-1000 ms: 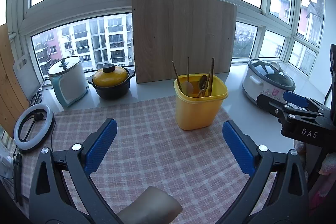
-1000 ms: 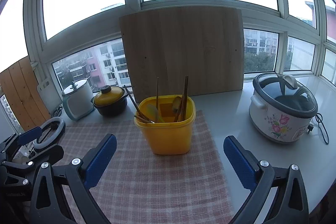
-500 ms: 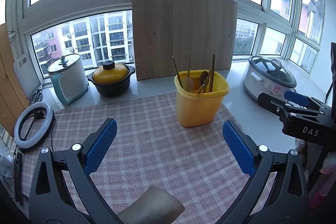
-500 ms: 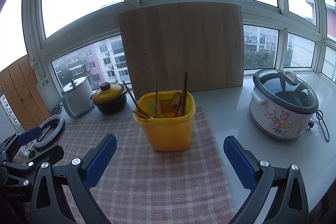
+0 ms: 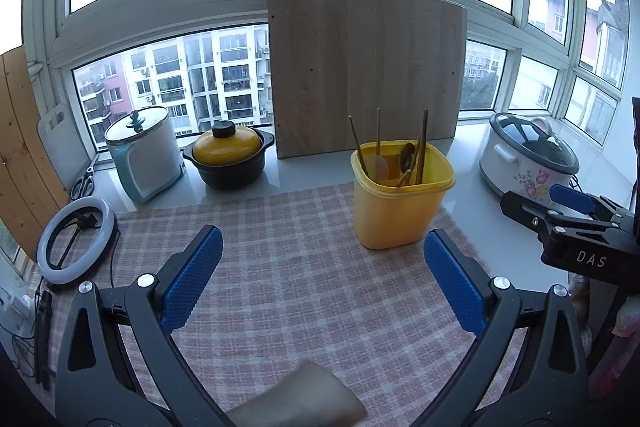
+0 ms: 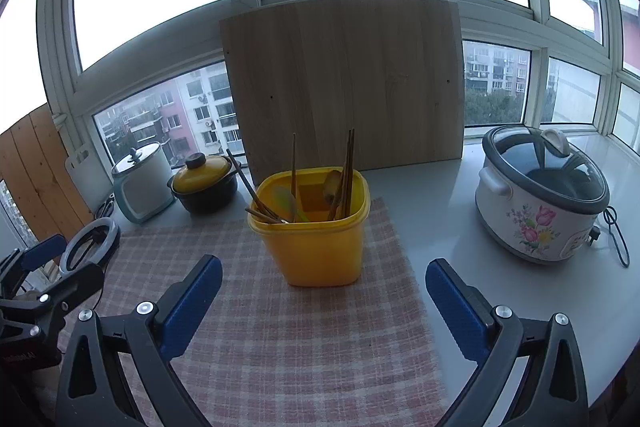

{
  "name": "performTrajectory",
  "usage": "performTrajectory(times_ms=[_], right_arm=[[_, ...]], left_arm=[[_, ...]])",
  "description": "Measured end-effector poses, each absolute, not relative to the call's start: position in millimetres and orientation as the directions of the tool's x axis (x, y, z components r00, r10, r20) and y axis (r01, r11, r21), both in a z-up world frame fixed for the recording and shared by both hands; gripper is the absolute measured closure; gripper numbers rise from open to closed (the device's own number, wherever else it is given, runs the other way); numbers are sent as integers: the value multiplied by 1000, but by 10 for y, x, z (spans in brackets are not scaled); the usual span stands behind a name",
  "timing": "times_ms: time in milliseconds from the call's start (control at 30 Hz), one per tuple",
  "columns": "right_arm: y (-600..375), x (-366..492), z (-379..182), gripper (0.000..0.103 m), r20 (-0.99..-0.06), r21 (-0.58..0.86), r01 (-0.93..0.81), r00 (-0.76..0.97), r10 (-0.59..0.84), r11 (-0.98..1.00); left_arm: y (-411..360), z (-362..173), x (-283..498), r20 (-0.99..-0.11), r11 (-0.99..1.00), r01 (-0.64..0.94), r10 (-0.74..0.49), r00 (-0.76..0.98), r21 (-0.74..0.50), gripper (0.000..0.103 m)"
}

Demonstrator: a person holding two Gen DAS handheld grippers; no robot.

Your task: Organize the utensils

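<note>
Several utensils (image 6: 340, 183) stand in the bin (image 6: 316, 247) on the cloth (image 6: 280, 347), twelve o'clock of both tools, left (image 5: 322, 279) and right (image 6: 322, 301), gaping empty. Could be finished or pre-sorting.

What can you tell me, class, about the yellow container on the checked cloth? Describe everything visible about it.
The yellow container looks like glossy plastic, squarish with rounded corners, a thickened rim and walls tapering toward the base. It stands upright near the far edge of the checked cloth, in front of the wooden board. It has no lid and holds wooden utensils: chopsticks and spoons leaning against its rim. Both grippers are open and clear of it.
</note>
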State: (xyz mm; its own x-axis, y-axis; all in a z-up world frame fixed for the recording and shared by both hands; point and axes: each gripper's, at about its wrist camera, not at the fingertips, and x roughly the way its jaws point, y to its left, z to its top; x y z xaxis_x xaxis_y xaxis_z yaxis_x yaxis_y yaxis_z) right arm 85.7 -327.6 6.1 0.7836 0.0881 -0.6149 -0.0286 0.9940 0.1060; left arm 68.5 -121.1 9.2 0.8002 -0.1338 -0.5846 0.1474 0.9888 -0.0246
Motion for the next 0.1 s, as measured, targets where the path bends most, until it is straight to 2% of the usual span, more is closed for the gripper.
performTrajectory(times_ms=[100], right_arm=[[-3264, 886, 33, 0, -621, 108, -29, 779, 90, 994]], left_arm=[[-1178, 94, 701, -580, 990, 136, -127, 804, -28, 1]])
